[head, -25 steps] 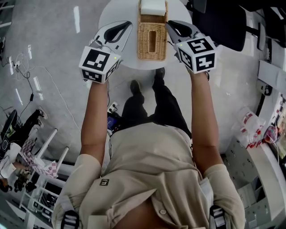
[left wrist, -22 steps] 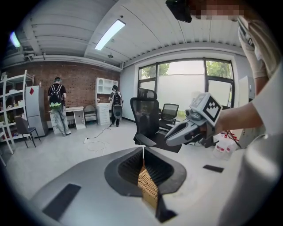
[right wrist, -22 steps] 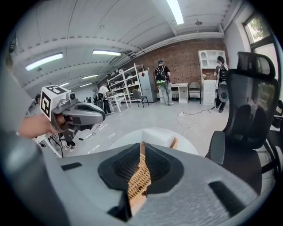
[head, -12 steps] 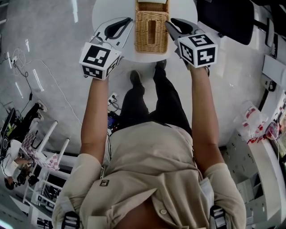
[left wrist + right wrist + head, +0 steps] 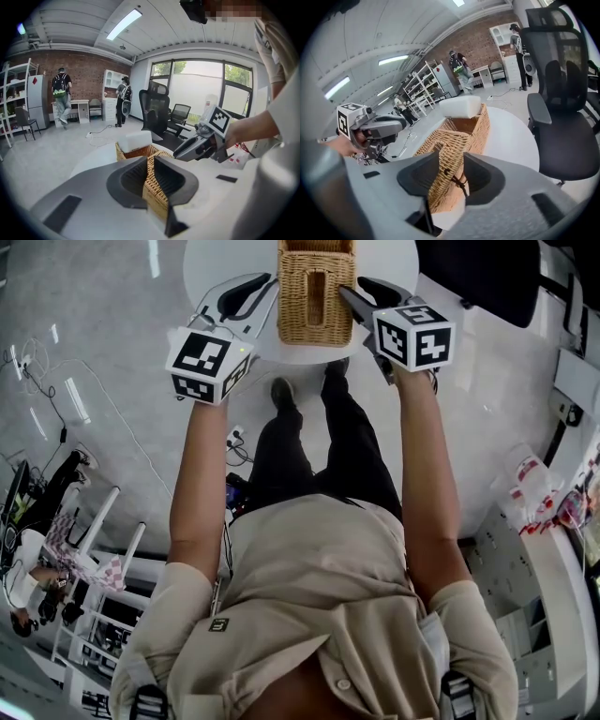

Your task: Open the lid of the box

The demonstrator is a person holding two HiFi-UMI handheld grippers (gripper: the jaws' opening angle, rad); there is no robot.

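The left gripper (image 5: 148,159) has its jaws pressed together and pinches nothing. The wicker showing past its tips is a near corner of the box (image 5: 316,336), which the tips stand just beside. The right gripper (image 5: 451,158) has just been opening its jaws, and they are now spread wide. In the right gripper view the box's near corner on that side sits in the gap, with a dark cord (image 5: 457,180) tied on it. As far as that view shows, the pads do not press on the wicker.

The box stands on a round white table (image 5: 300,354), flanked by the two grippers, one at each long side. Its wicker lid (image 5: 292,296), which has a slot cut in the middle, appears to lie flat and closed in the head view. At the far end a white block (image 5: 461,106) rests at the rim above an open stretch of basket. Whether that part belongs under the lid cannot be told.

Judged from this, only the approach is done and none of the opening itself. What remains is for the spread right jaws to take hold at that corner, on the lid's edge or on the cord if that is what fastens it. Then the lid has to be raised, probably with the closed left gripper steadying the box from the other side.
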